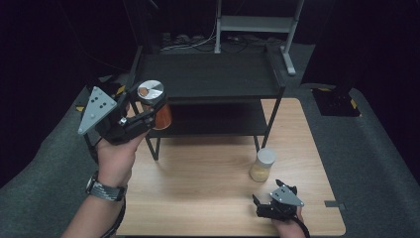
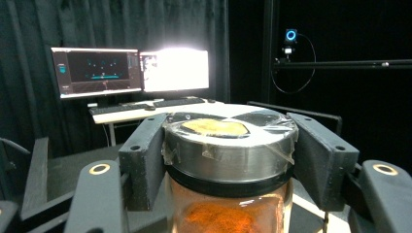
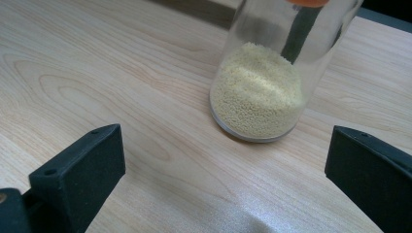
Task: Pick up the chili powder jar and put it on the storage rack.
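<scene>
My left gripper (image 1: 148,111) is shut on a glass jar of orange powder (image 1: 157,106), lifted in the air at the left front corner of the black shelf rack (image 1: 208,74). In the left gripper view the jar's silver lid (image 2: 228,141) sits between both jaws, with orange powder (image 2: 223,216) below it. A second jar of pale yellow grains (image 1: 262,166) stands upright on the wooden table (image 1: 208,193). My right gripper (image 1: 262,203) rests open near the table's front edge, just short of that jar. In the right gripper view the yellow-grain jar (image 3: 260,90) stands ahead of the wide-apart jaws, untouched.
The two-tier black rack stands on the back half of the table. Grey floor (image 1: 376,148) surrounds the table. In the left gripper view, lit monitors (image 2: 131,70) on a desk sit in the dark background.
</scene>
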Motion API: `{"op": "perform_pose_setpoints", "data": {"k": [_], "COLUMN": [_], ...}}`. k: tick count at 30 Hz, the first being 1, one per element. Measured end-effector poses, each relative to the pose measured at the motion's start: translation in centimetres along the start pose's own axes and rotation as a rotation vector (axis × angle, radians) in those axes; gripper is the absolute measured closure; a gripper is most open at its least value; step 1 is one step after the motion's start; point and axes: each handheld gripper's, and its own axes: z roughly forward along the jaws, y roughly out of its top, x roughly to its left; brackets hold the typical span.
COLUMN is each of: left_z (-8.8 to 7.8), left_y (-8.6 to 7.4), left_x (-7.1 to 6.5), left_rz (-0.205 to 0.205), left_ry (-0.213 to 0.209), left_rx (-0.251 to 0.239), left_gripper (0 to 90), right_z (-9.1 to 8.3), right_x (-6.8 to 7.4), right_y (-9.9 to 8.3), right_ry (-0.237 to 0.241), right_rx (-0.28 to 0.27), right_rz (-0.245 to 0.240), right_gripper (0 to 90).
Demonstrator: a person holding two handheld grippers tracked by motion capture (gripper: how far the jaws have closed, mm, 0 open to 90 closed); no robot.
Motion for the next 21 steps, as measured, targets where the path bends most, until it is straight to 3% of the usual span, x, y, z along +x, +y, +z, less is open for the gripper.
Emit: {"op": "perform_pose_setpoints", "data": {"k": [9,16,21], "left_z": [3.2,5.4,7.0], "left_y": [0.7,0.7,0.7], "left_x": [-0.3,-0.2,-0.4], "left_rz": [0.013,-0.011,0.021], "left_ry": [0.022,0.039,0.063], "left_rx": [-0.012,-0.030,-0.034], "left_gripper": [34.7,34.6,34.6], "right_z": [0.0,0.0,0.0], "right_x": [0.0,0.0,-0.1], "right_y": [0.0,-0.1,-0.1], "right_ry": [0.002,0.002,0.004], "right_rx": [-0.001,-0.004,-0.003], "right_rz": [0.003,0.001,0.007], "right_gripper": [0.0,0.0,0.0]}}
